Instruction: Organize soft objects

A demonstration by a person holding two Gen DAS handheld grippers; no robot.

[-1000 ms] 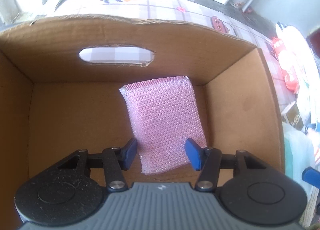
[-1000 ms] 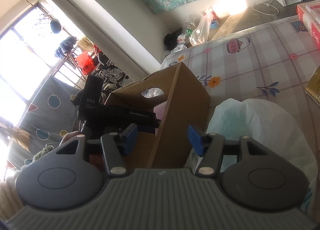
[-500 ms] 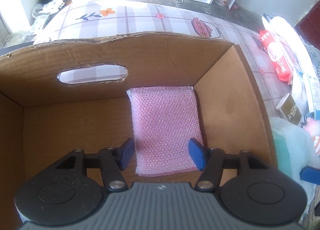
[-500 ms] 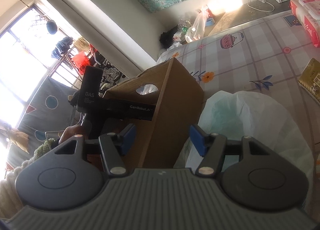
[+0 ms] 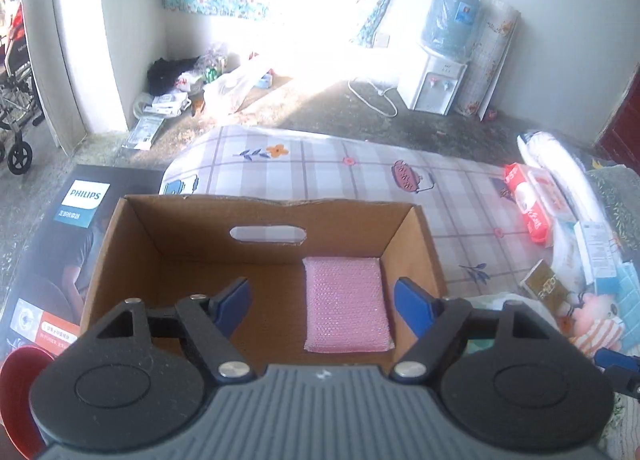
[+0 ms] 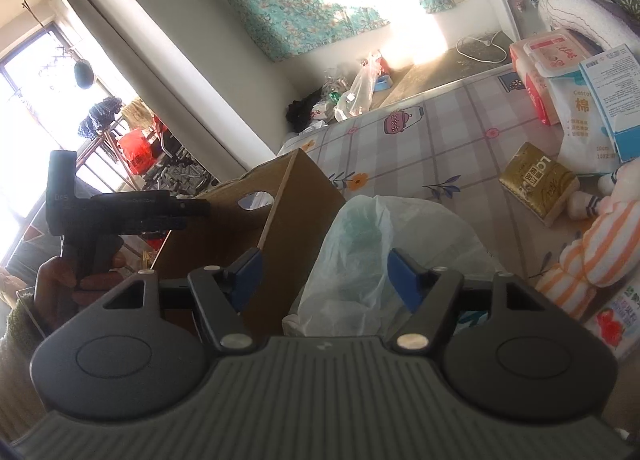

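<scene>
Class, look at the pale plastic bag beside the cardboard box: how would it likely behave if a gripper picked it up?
The plastic bag looks thin and crumpled, so probably floppy and light. Its glossy film may slip between pads. Something greenish shows inside, so it might sag.

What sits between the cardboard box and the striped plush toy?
Right wrist view: a translucent white plastic bag lies between the brown cardboard box and the orange-striped plush toy.

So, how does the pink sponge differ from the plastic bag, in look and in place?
The pink sponge is a flat, opaque rectangle with a dotted texture; the plastic bag is crumpled, translucent and pale green-white. The sponge lies inside the cardboard box, on its floor by the right wall; the bag sits outside the box, on the checked cloth. Both are soft, and no jaws hold either.
</scene>
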